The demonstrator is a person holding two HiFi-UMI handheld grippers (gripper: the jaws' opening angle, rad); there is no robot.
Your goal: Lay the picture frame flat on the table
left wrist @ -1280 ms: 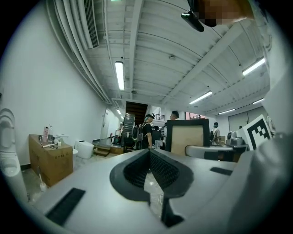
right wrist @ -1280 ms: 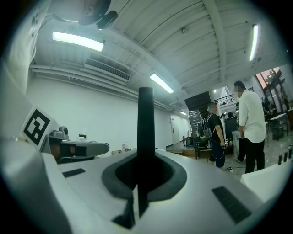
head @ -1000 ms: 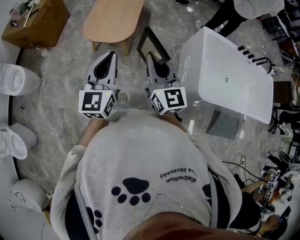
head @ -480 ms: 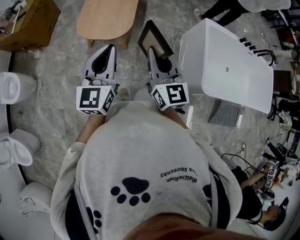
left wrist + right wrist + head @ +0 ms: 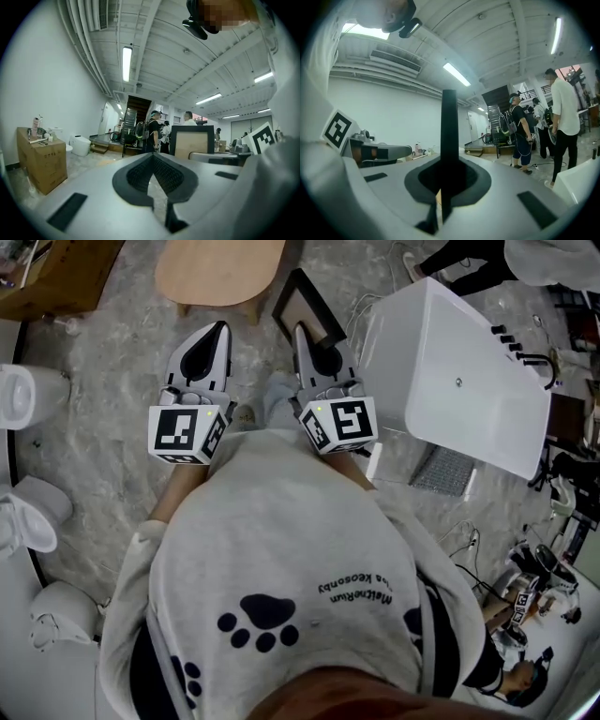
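upside-down print on sweatshirt (image 5: 352, 585), too small to read

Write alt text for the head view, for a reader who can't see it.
The right tool is shut on a black picture frame, held over a marbled floor; the left tool beside it is shut and empty. A small wooden table stands ahead, and the person's grey paw-print sweatshirt fills the foreground.

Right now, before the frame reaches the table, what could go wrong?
The right hand-held gripper grips the frame by one edge, so it may swing or slip to the floor. The left hand-held gripper is shut and empty, giving no support. The tub stands close; the frame might knock it.
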